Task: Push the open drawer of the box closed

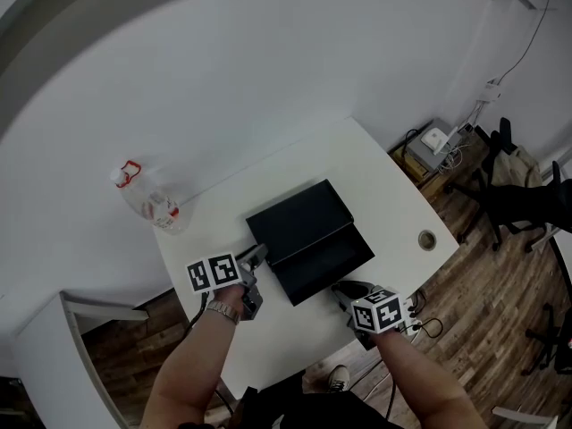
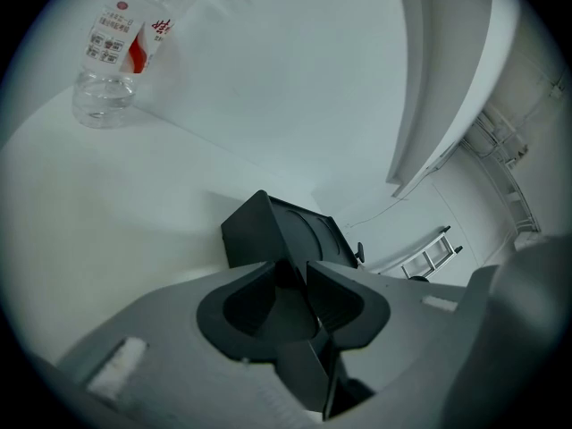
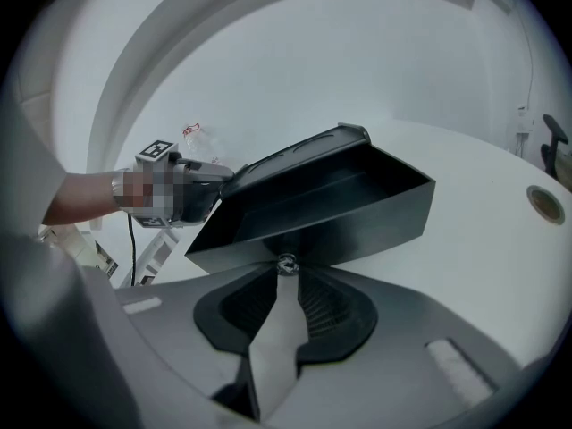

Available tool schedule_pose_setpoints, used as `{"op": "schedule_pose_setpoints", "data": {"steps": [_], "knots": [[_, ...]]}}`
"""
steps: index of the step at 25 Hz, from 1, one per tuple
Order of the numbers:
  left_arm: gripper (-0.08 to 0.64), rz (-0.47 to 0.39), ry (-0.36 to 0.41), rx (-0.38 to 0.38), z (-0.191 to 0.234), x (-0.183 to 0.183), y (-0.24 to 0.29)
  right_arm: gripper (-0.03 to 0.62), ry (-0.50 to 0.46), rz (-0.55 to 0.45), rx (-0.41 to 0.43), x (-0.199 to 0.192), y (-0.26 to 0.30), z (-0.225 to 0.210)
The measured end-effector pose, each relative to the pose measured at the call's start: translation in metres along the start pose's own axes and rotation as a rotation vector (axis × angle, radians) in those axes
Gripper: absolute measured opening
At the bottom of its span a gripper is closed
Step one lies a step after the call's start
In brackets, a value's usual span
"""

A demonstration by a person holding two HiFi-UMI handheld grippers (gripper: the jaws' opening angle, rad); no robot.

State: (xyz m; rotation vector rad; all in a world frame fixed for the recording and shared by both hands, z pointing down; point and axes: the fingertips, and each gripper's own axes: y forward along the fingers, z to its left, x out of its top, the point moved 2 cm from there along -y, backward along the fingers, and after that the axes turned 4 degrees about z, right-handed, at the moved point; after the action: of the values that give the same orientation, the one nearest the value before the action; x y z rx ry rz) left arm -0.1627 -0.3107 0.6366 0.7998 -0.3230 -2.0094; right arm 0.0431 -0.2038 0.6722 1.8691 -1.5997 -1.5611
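Drawer [image 1: 326, 262] of the black box [image 1: 299, 213] stands pulled out toward the person, its open tray jutting from the box's near side. The box sits about mid-table on the white table [image 1: 375, 177].

At the drawer's front face is the right gripper [image 3: 287, 271]. Its jaws are drawn in narrow, with the drawer's small metal knob [image 3: 286, 262] right at their tips. I cannot tell whether they pinch it or only press on it.

At the box's left side, near the front corner, is the left gripper [image 2: 299, 275]. Only a slim gap shows between its jaws, and the box's dark corner edge stands right at the tips.

Left of the box and farther back, a clear plastic bottle [image 1: 147, 199] with a red-and-white label stands by the table's edge, well apart from both grippers. Right of the box, a round cable hole [image 1: 427, 239] is set in the tabletop. Beyond that side, a dark office chair [image 1: 518, 199] stands on the wooden floor.
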Motion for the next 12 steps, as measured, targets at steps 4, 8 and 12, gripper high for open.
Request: {"op": "schedule_pose_setpoints", "data": {"steps": [4,8,12], "knots": [[0.12,0.013,0.008,-0.002,-0.001,-0.001,0.001,0.075,0.002,-0.007,-0.001,0.018,0.009,0.001],[0.12,0.009,0.003,-0.008,-0.002,-0.001,0.001,0.074,0.001,-0.005,-0.002,0.036,0.023,0.002],[0.118,0.006,-0.008,-0.021,-0.002,-0.001,0.001,0.074,0.014,-0.006,-0.008,0.051,0.032,0.0]]}}
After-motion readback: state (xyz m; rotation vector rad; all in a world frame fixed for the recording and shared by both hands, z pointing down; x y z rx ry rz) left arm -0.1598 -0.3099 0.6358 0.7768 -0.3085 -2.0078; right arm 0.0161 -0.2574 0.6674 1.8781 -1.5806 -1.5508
